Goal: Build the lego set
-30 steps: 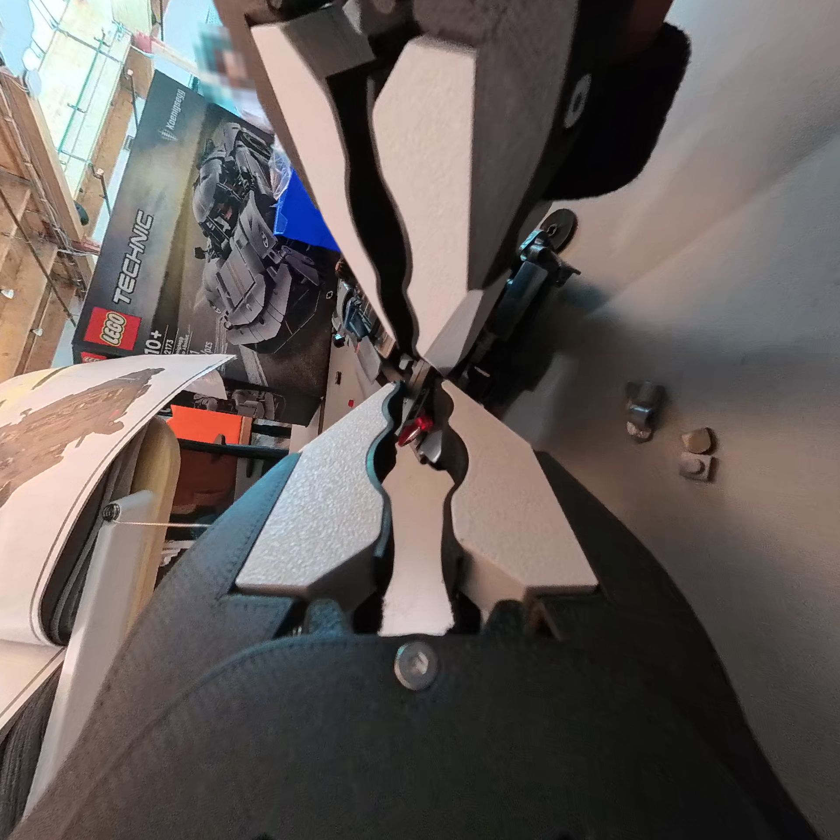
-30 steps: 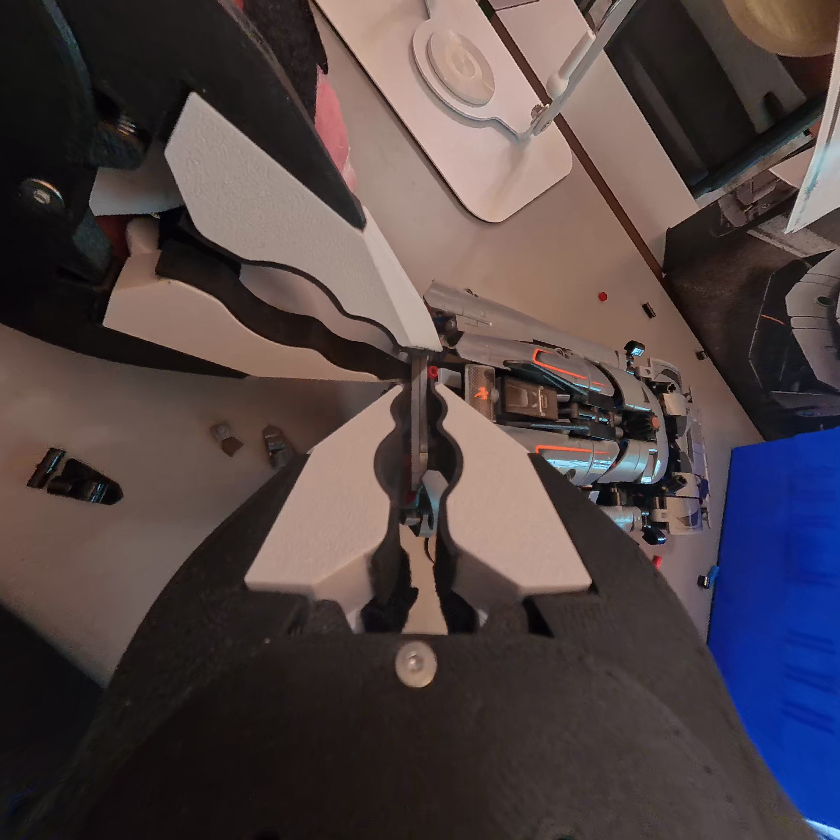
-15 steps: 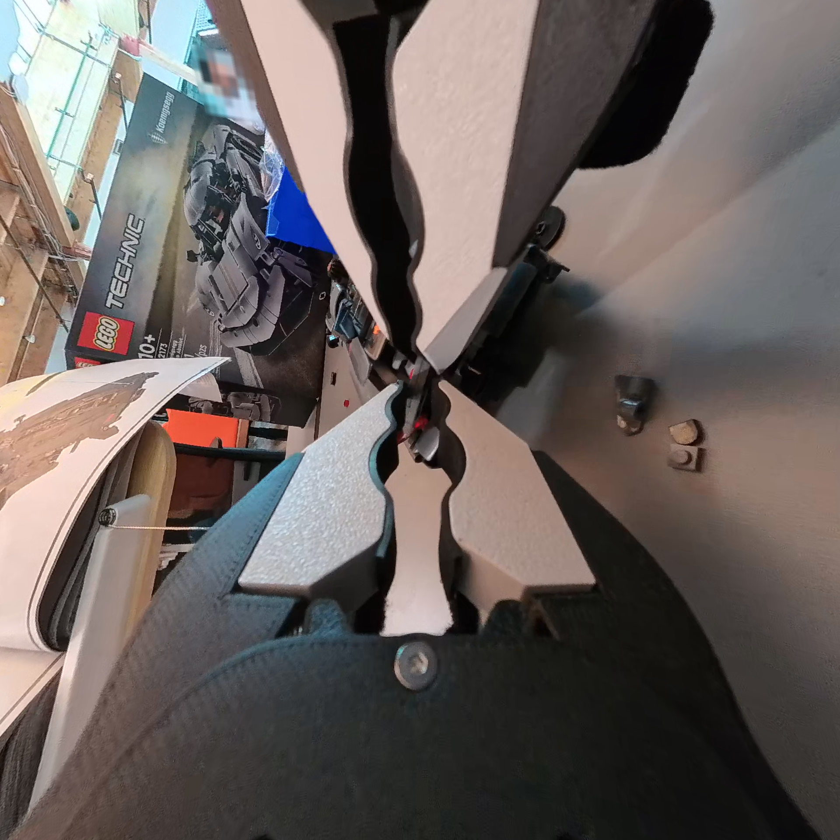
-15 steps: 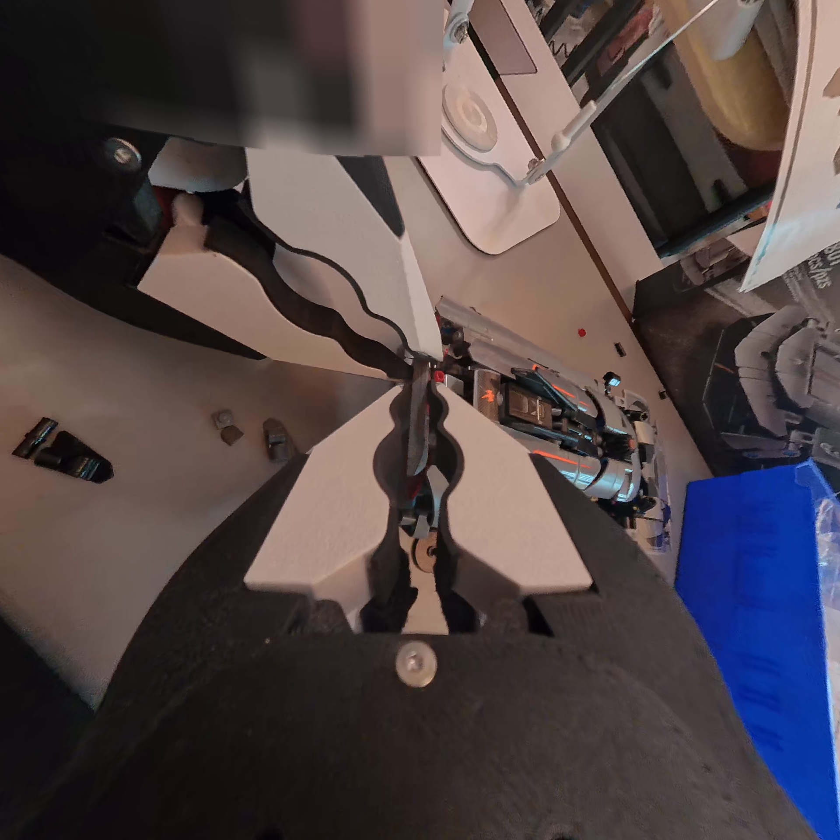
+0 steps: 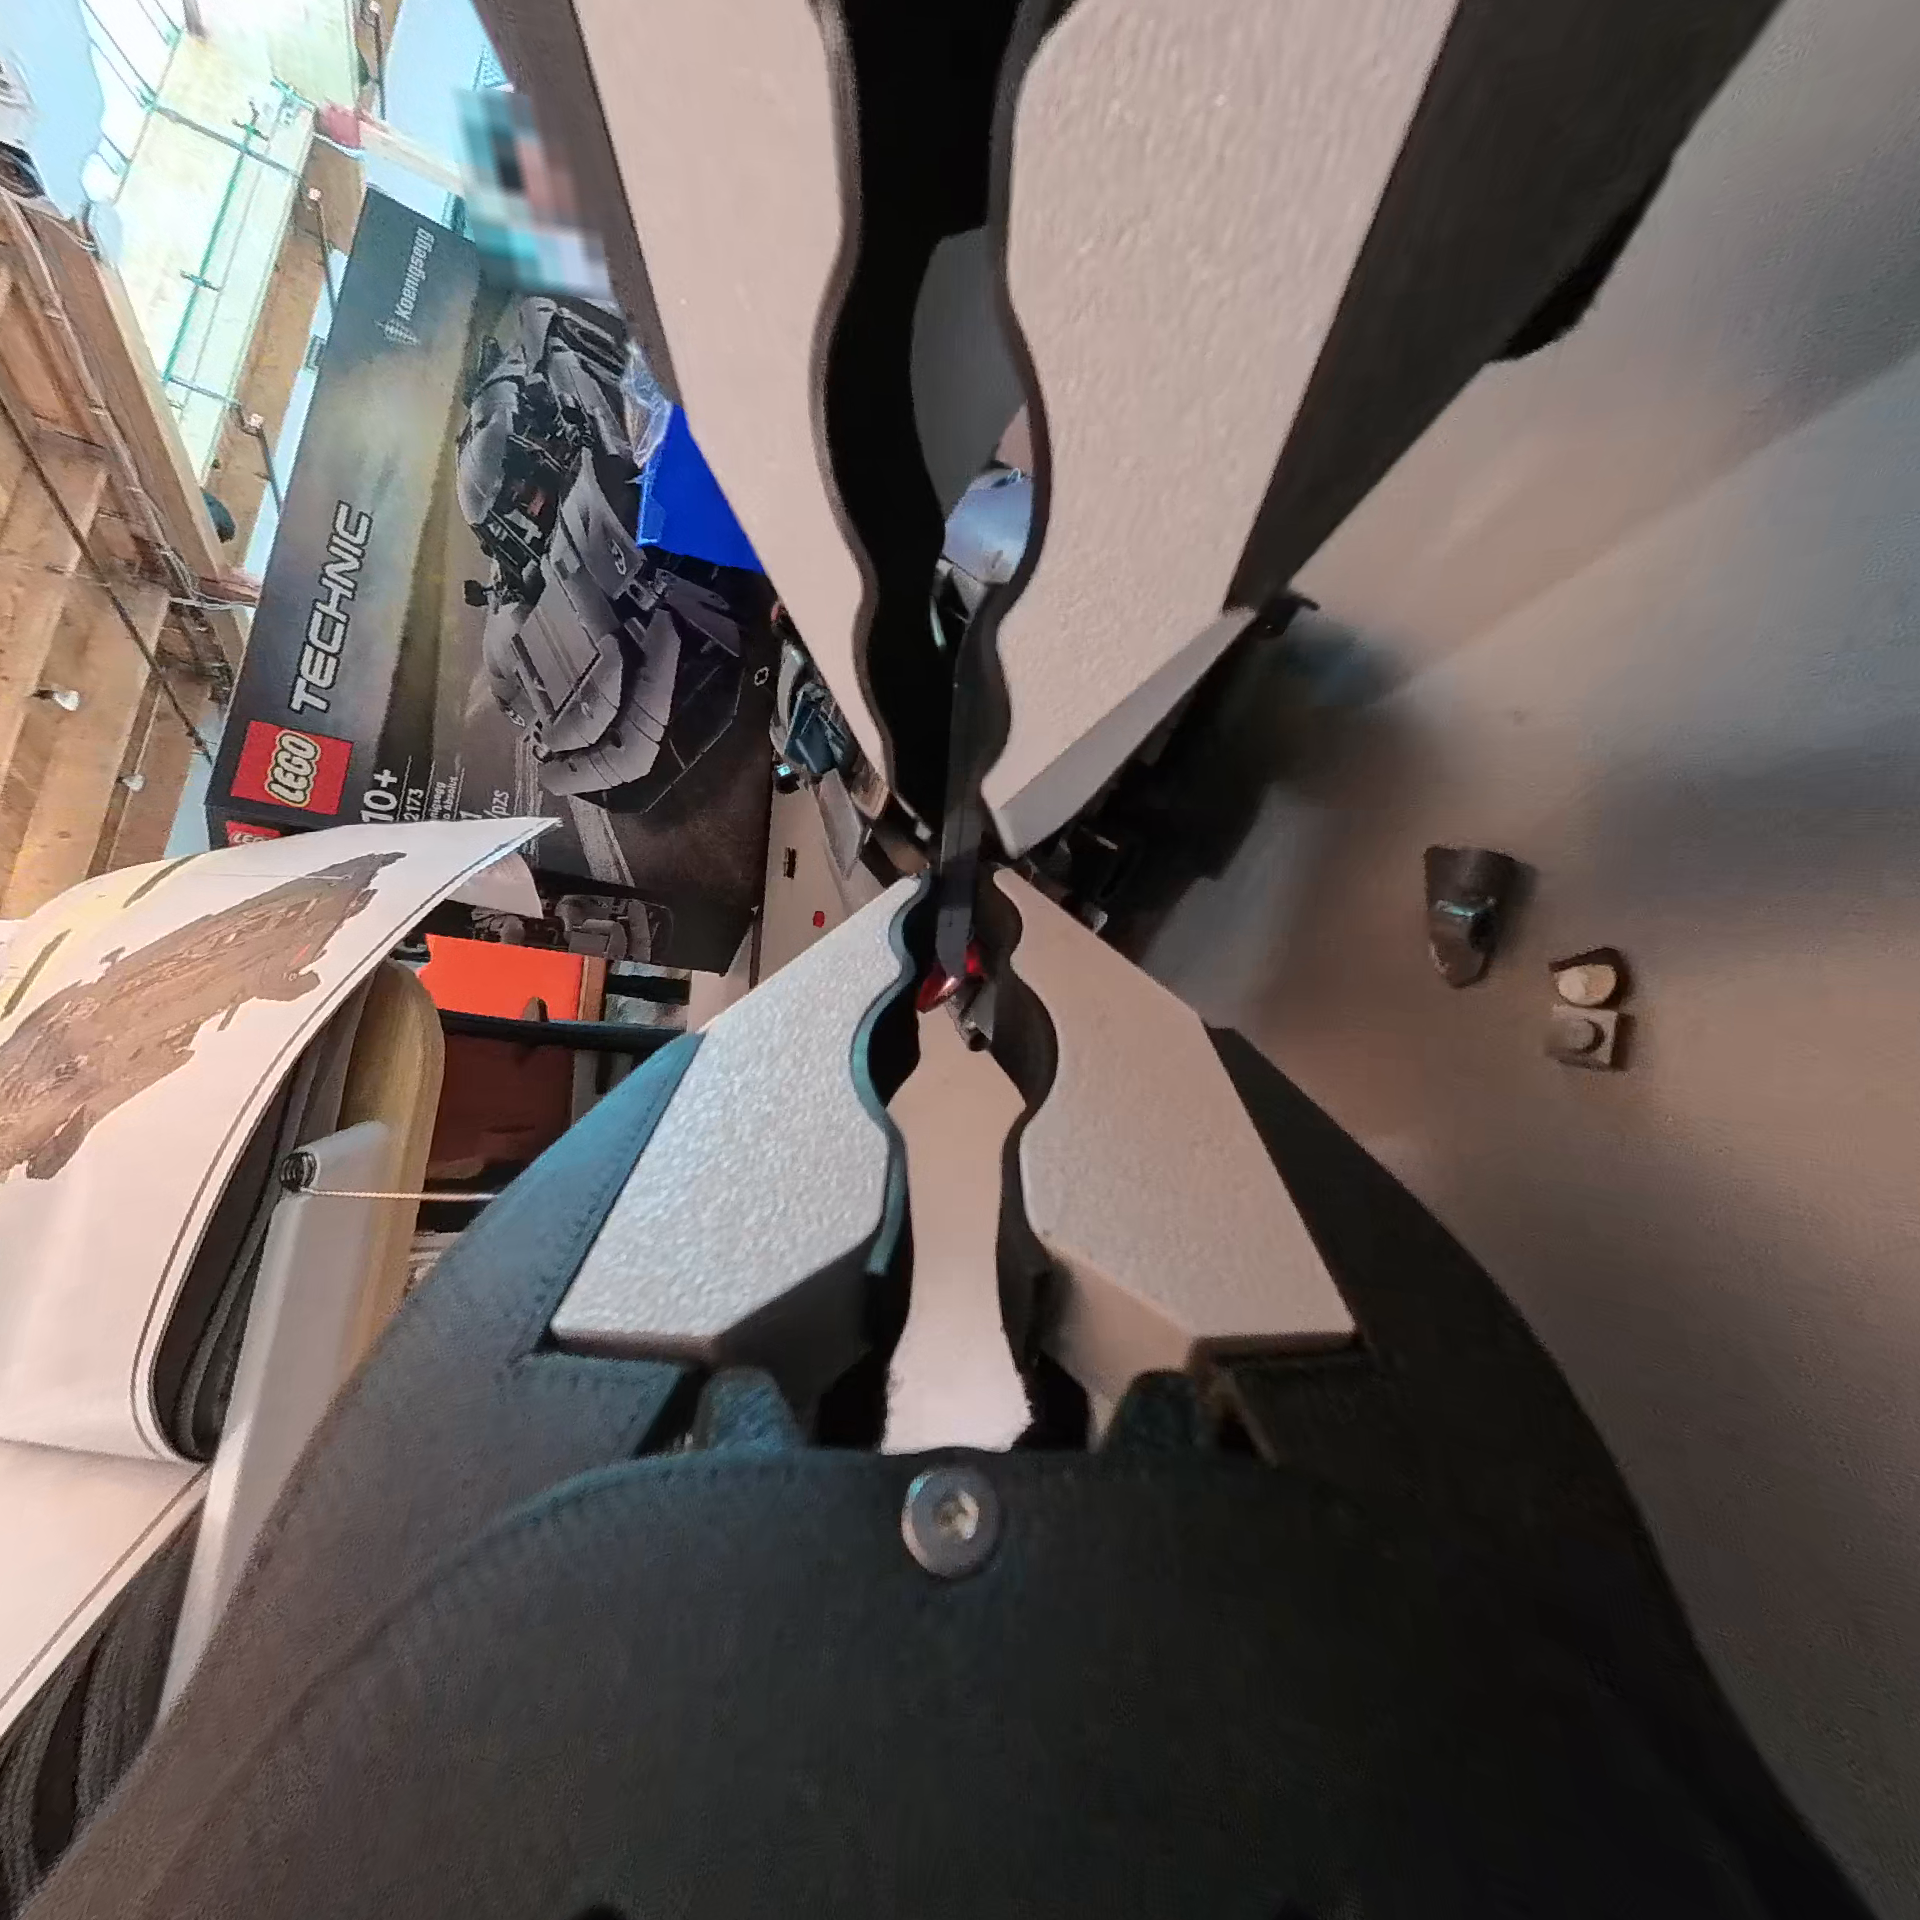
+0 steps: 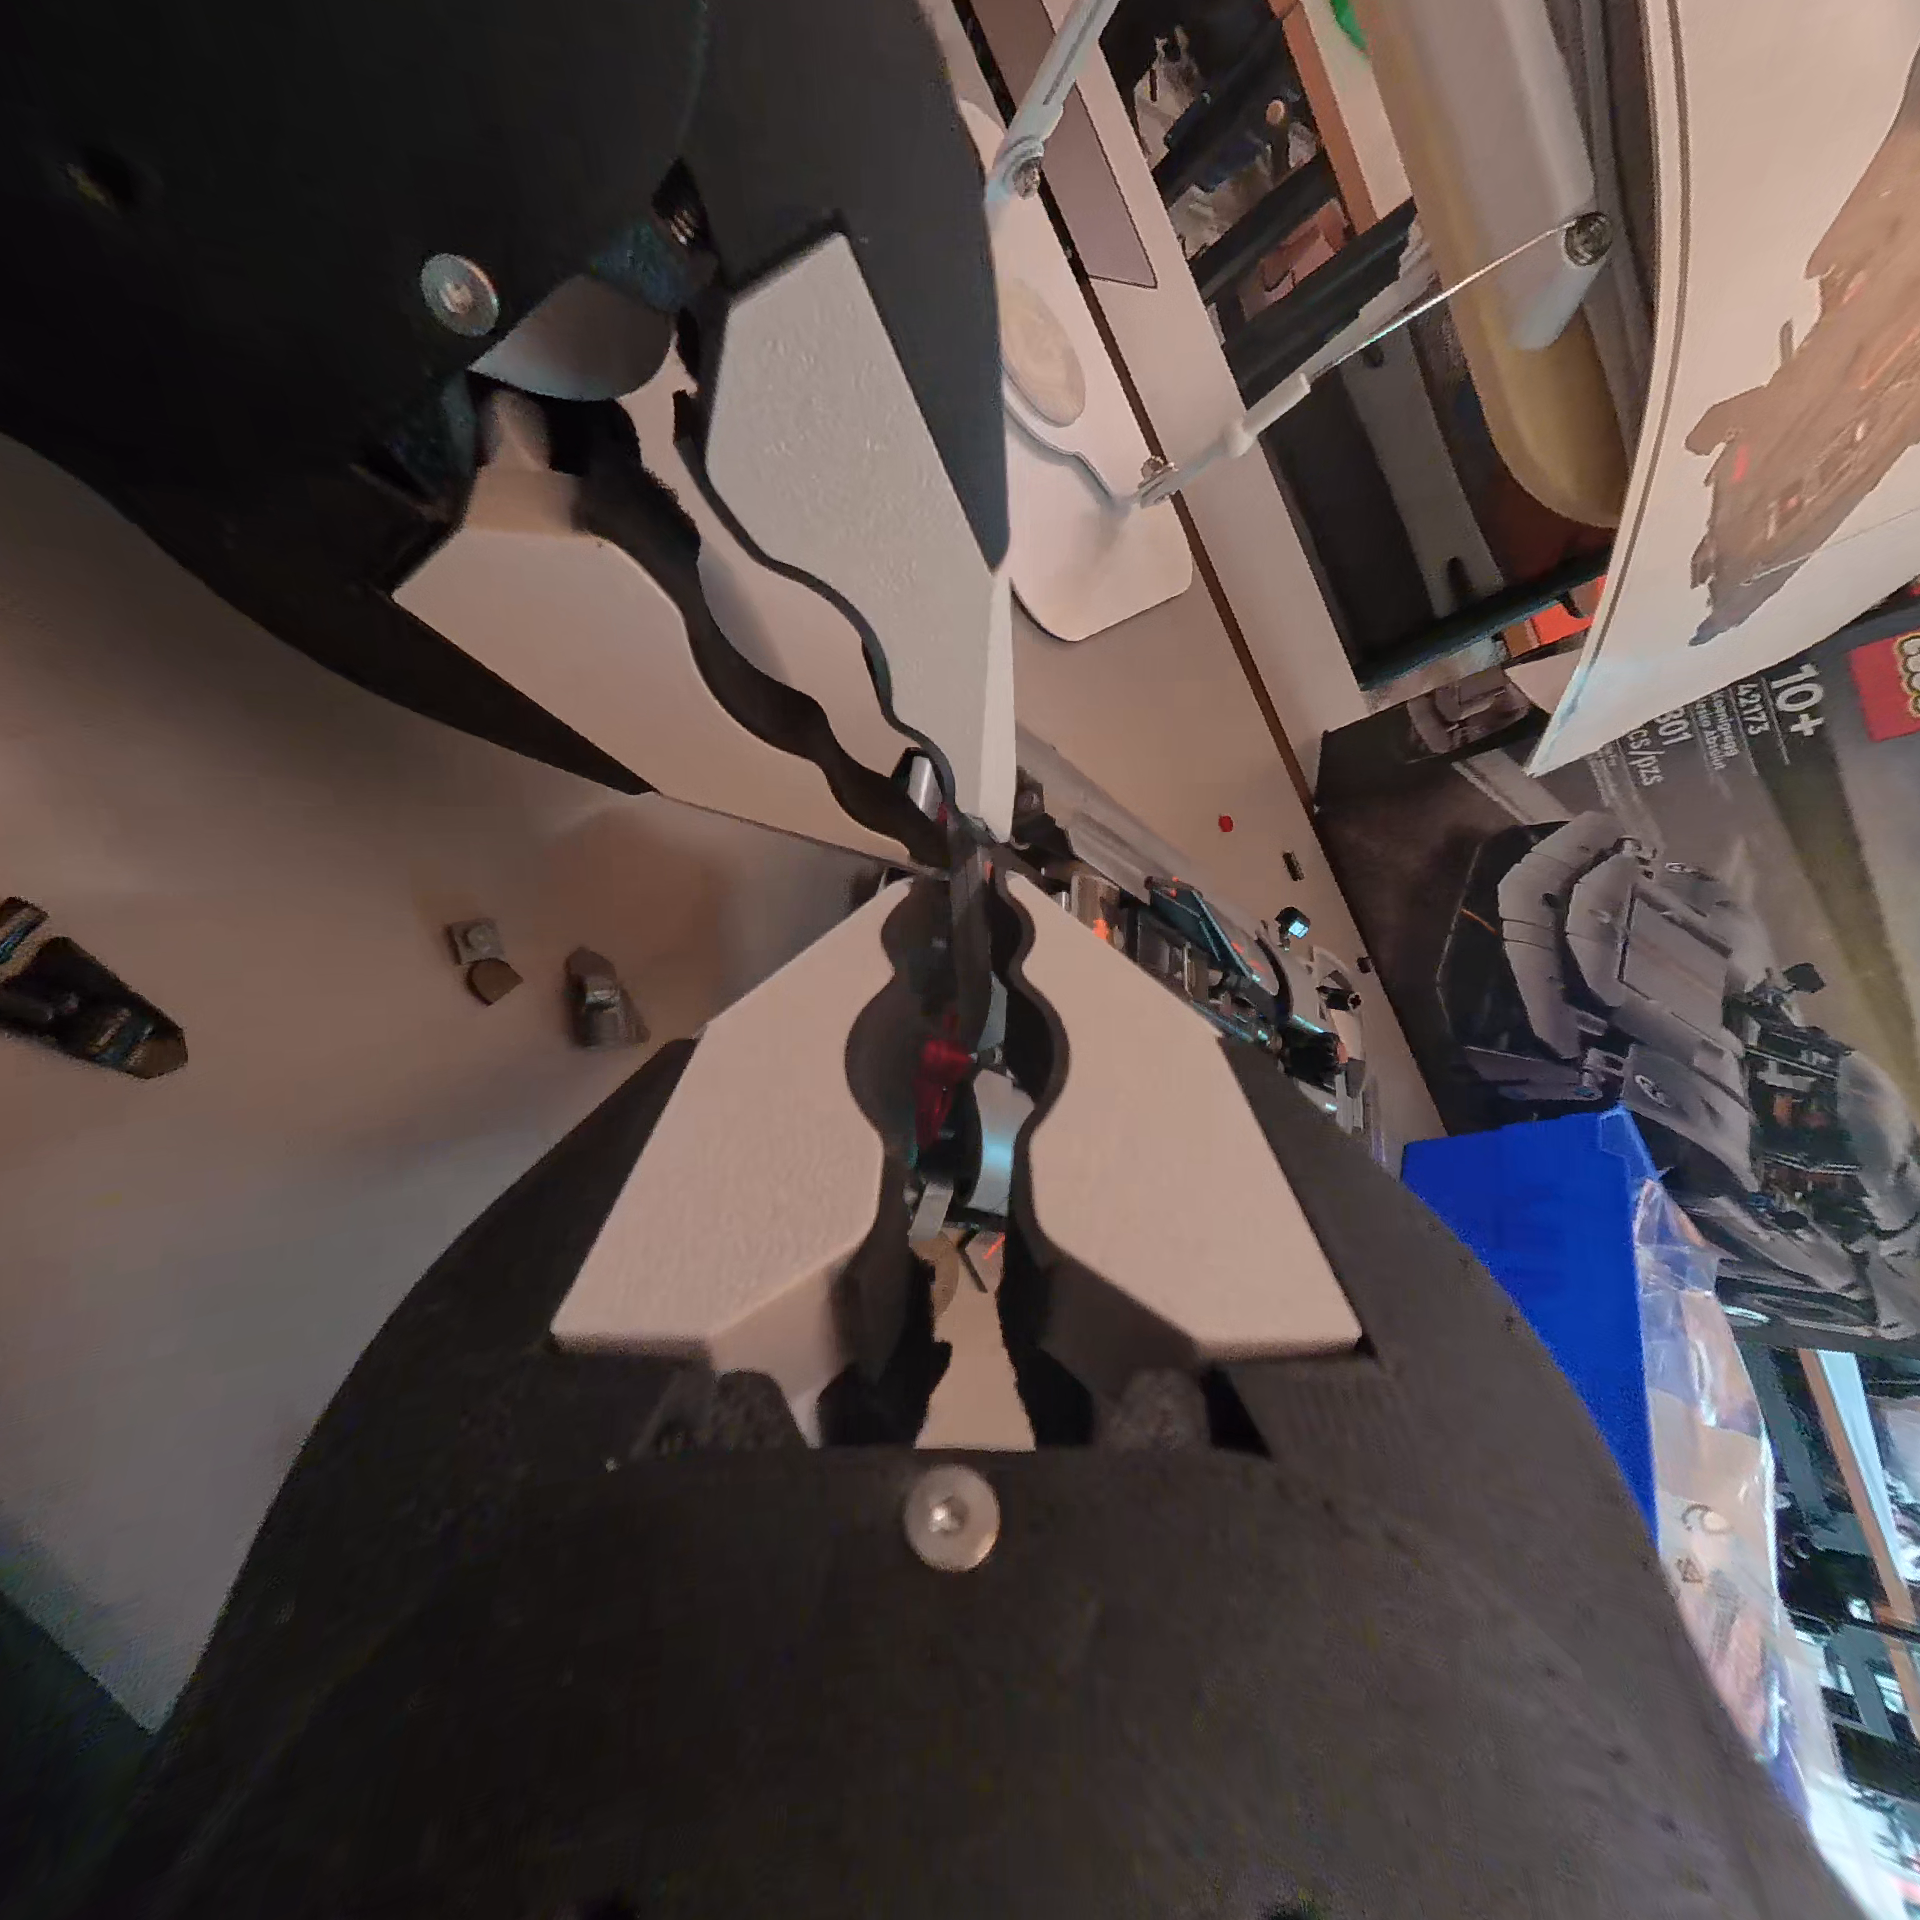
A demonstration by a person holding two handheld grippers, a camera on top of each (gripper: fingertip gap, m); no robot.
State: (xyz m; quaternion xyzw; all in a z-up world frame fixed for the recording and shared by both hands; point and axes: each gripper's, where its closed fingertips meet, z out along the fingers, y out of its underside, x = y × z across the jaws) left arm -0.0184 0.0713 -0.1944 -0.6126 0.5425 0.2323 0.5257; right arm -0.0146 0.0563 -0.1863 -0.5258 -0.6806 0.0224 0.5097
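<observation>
Lego car (image 6: 1195,935), grey with orange stripes, lies on the pale table (image 5: 1662,727) beyond the two grippers and looks mostly built: body panels and cockpit are in place, though much of it is hidden behind the fingers. Both grippers meet tip to tip above the table. The right gripper (image 6: 961,904) has its fingers drawn together on a thin dark strip piece (image 6: 966,935) with a red part (image 6: 940,1070) on it, and the left gripper (image 5: 956,914) pinches the other end of the same small piece, its fingers closed around the dark strip and red bit. So the step in hand seems to be joining or adjusting a small sub-part held in the air, not yet fitted to the car.

Loose grey bricks (image 5: 1465,914) lie on the table near the left gripper, and dark pieces (image 6: 94,1029) rest farther off, so some parts are still unused. The set's box (image 5: 499,582), an open instruction booklet (image 5: 208,987) and a blue bin (image 6: 1538,1226) stand nearby. Judged from this, the build is far along but not finished
</observation>
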